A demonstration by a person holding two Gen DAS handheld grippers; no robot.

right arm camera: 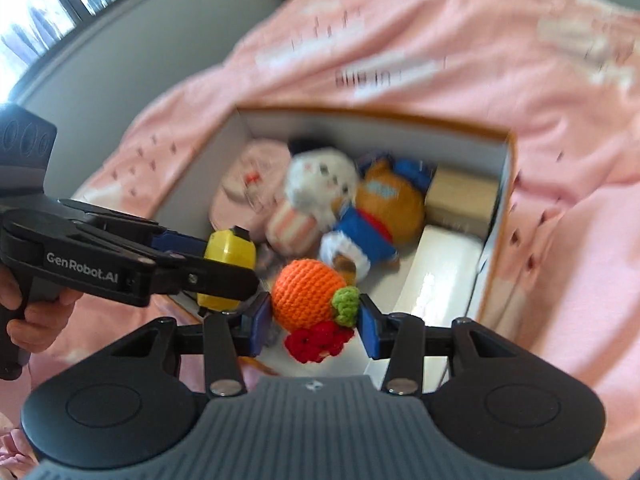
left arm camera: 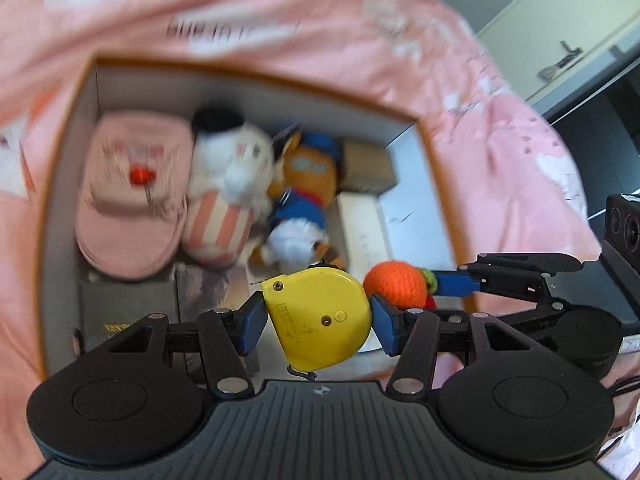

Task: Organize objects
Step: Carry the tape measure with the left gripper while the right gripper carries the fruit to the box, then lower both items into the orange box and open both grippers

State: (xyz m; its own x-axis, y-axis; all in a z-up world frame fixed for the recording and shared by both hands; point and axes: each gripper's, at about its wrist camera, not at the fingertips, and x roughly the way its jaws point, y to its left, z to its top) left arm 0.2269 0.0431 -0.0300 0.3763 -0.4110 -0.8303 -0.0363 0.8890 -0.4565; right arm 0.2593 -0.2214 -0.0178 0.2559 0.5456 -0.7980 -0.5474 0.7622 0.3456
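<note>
The left gripper is clamped on a yellow tape measure, one blue pad on each side of it. The right gripper is squeezing an orange knitted ball w/ a green bit and a red knitted flower hanging under it. Both toys are held up over the near end of a box w/ an orange rim and white walls inside. The two grippers sit side by side, very close: in the left view the orange ball shows just right of the tape measure, & in the right view the tape measure shows just left of the ball. The box is pretty full. In it, left to right: a pink cap w/ a small red mark, a white plush toy w/ pink-striped legs, an orange plush toy in blue clothes, a small brown box at the far right corner and a white box in front of it. Near the left front corner are some dark flat things, too blurry to tell. The plush toys fill the middle of the box, right past the held toys. The box sits on a pink blanket w/ white marks. A hand grips the left tool's handle at the left edge of the right view.
</note>
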